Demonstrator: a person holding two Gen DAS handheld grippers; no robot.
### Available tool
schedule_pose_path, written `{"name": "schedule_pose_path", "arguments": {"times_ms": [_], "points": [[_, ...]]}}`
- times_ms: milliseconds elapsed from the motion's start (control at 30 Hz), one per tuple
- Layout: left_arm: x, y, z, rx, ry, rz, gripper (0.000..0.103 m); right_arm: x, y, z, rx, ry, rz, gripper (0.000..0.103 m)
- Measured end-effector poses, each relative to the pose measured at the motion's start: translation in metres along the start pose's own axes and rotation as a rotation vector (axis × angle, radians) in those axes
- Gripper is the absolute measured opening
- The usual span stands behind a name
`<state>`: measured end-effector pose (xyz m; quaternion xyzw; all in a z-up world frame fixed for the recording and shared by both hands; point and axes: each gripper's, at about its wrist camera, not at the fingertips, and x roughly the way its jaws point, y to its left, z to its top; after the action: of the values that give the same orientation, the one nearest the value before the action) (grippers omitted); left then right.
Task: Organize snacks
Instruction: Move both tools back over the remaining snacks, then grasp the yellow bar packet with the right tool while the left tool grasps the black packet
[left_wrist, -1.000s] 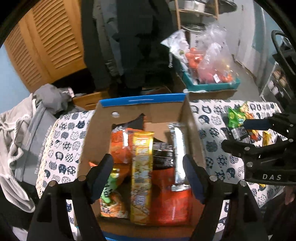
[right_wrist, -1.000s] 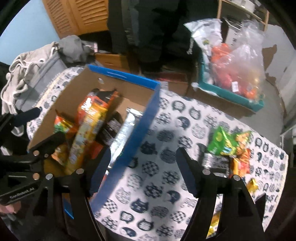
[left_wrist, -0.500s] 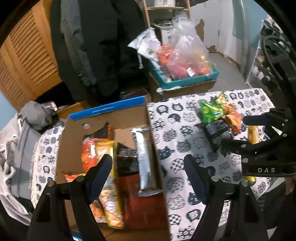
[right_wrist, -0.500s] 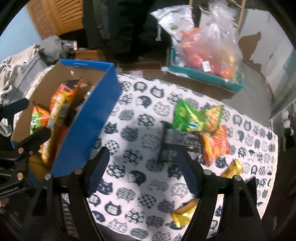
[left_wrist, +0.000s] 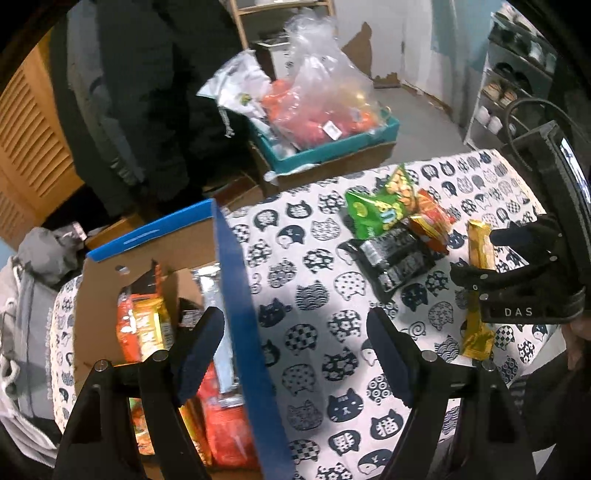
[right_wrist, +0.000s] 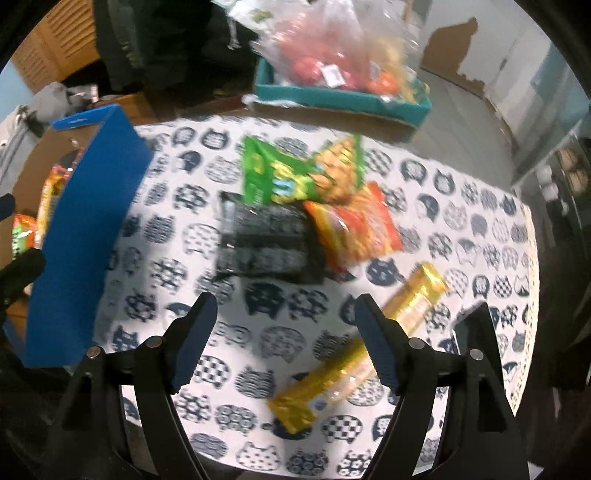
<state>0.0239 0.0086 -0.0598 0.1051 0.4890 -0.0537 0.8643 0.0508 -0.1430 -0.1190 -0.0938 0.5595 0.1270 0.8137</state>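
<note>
Snacks (right_wrist: 317, 218) loose on cloth | left gripper (left_wrist: 295, 354) spread (empty) | right gripper (right_wrist: 284, 336) spread, empty

Both grippers (left_wrist: 295, 350) (right_wrist: 284, 336) apparently spread, empty.

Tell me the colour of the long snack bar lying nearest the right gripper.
Shiny gold snack bar, clearest in the right wrist view.
</note>
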Motion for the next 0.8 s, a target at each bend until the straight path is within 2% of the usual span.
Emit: {"name": "schedule_pose_path", "arguments": {"times_ms": [200,367,500,800], "points": [[0.02,-0.024,-0.004,0.056,0.047,-0.013,0.081,0.019,-0.025,-0.014,0.031,0.054,-0.096,0.076],[0.039,-0.04,-0.007,0.087,0.078,-0.02,0.081,0.038,-0.045,-0.03,0.093,0.11,-0.096,0.076],[0.048,-0.049,-0.007,0.108,0.086,-0.027,0.081,0.05,-0.055,-0.042,0.155,0.144,-0.055,0.076],[0.065,-0.063,0.0,0.134,0.101,-0.049,0.081,0.07,-0.059,-0.057,0.194,0.18,-0.053,0.076]]}}
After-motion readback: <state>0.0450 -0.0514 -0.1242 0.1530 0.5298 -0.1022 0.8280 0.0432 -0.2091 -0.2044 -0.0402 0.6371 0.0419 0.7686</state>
